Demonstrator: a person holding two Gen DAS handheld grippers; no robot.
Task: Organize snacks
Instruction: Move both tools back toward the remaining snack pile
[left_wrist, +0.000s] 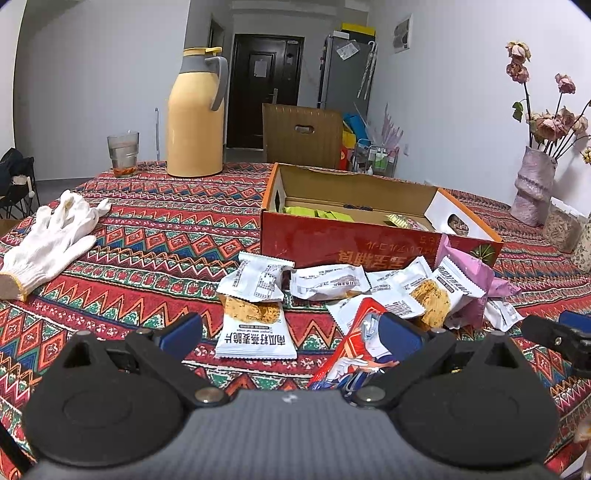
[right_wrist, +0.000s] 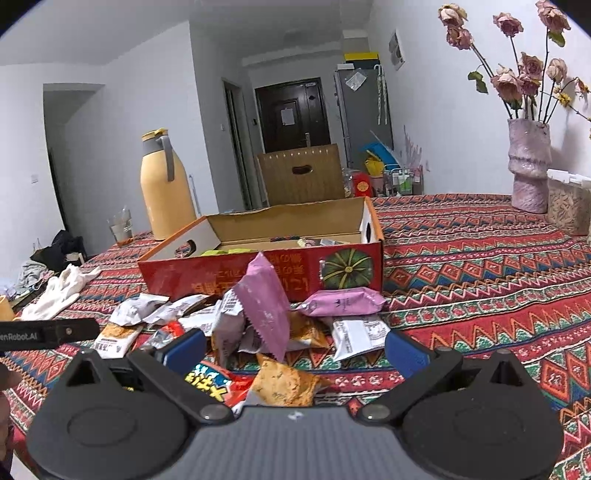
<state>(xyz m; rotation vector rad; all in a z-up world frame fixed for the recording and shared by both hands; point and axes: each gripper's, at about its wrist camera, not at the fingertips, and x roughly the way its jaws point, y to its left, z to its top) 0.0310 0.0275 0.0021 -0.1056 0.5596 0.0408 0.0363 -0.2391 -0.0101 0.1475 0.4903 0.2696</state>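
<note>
From the left wrist: the left gripper (left_wrist: 290, 334), jaws spread wide and holding nothing, hovers low over a scatter of snack packets on a patterned tablecloth (left_wrist: 147, 236). A white oat-crisp packet (left_wrist: 255, 332) lies flat between the blue pads, and a red cartoon-print packet (left_wrist: 354, 350) sits partly under the right-hand finger (left_wrist: 400, 338). More white packets (left_wrist: 328, 282) and a pink wrapper (left_wrist: 471, 269) are heaped just in front of the open red carton (left_wrist: 354, 240), which already holds green packets (left_wrist: 321, 214). The packets look light, crinkly and slick, their contents probably brittle; a crimped end seam or a gentle pinch across the flat body seems the safest hold. A white work glove (left_wrist: 48, 236), a glass (left_wrist: 123, 153) and a yellow thermos jug (left_wrist: 195, 114) stand well apart to the left, out of the way. The right gripper's tip shows at the far right edge.

From the right wrist: the right gripper (right_wrist: 295, 349), jaws likewise wide apart and empty, faces the same heap. A pink packet (right_wrist: 264, 306) stands tilted on end, leaning on its neighbours; another pink packet (right_wrist: 343, 302) lies flat just beside the carton (right_wrist: 258, 269). An orange crisp packet (right_wrist: 284, 384) sits nearest the camera. The pile overlaps, so lifting one packet may drag others. The carton's near wall must be cleared on the way in. A vase of dried roses (right_wrist: 528, 166) stands far right, well apart.
</note>
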